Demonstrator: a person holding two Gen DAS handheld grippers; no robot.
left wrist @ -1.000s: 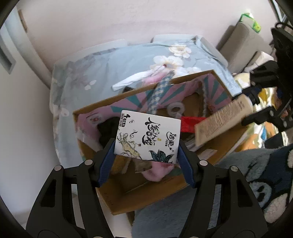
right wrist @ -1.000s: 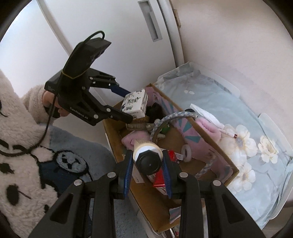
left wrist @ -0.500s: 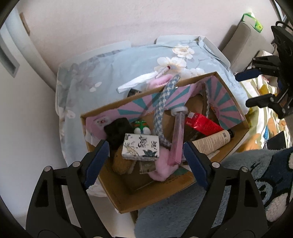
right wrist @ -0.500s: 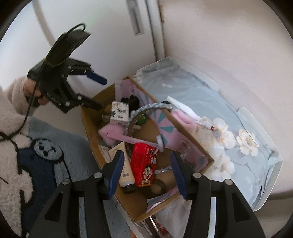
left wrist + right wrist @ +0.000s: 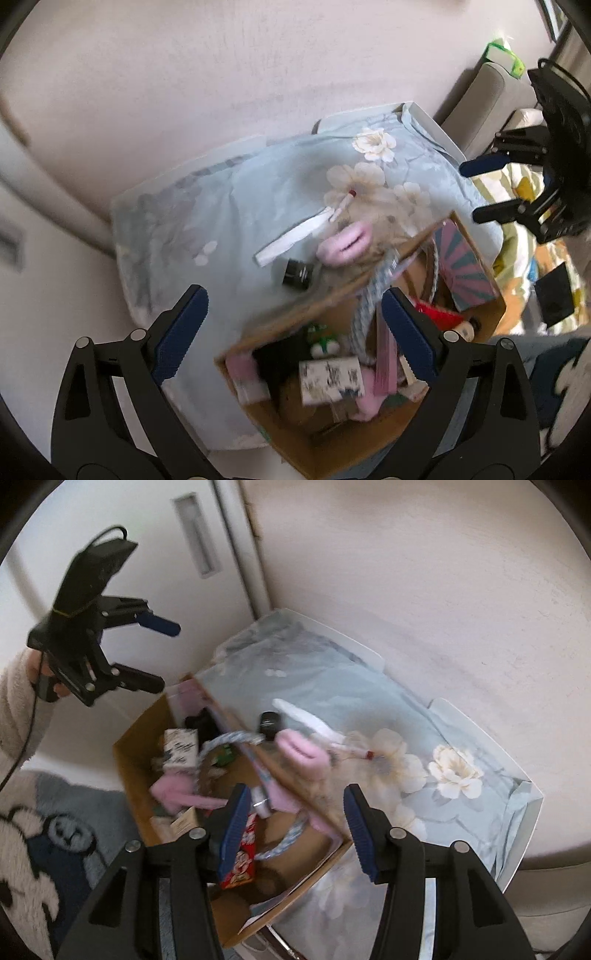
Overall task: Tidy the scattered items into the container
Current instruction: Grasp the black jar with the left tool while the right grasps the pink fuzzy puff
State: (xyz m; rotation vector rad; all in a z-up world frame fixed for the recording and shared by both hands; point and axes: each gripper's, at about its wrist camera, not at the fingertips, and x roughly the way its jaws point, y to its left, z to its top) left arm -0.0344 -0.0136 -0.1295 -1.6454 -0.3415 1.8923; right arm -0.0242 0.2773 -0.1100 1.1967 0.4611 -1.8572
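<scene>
The cardboard box (image 5: 325,448) (image 5: 136,734) holds a white printed carton (image 5: 330,376) (image 5: 180,747), a red snack pack (image 5: 240,864), a rope ring (image 5: 221,740) and pink items. On the blue floral cloth (image 5: 207,218) (image 5: 351,690) beside it lie a black jar (image 5: 298,274) (image 5: 270,722), a pink fuzzy item (image 5: 345,240) (image 5: 301,749), a white strip (image 5: 291,236) and a pen (image 5: 351,751). My left gripper (image 5: 291,332) is open and empty above the box's far rim. My right gripper (image 5: 295,827) is open and empty over the box's right wall.
A fluffy panda rug (image 5: 33,827) lies in front of the box. A white door (image 5: 166,554) and a wall stand behind. A sofa (image 5: 480,99) and patterned fabric (image 5: 524,192) are at the right of the left wrist view.
Both grippers let go of their items into the box: the left the white carton, the right a bottle. Both have since lifted and swung toward the cloth.
</scene>
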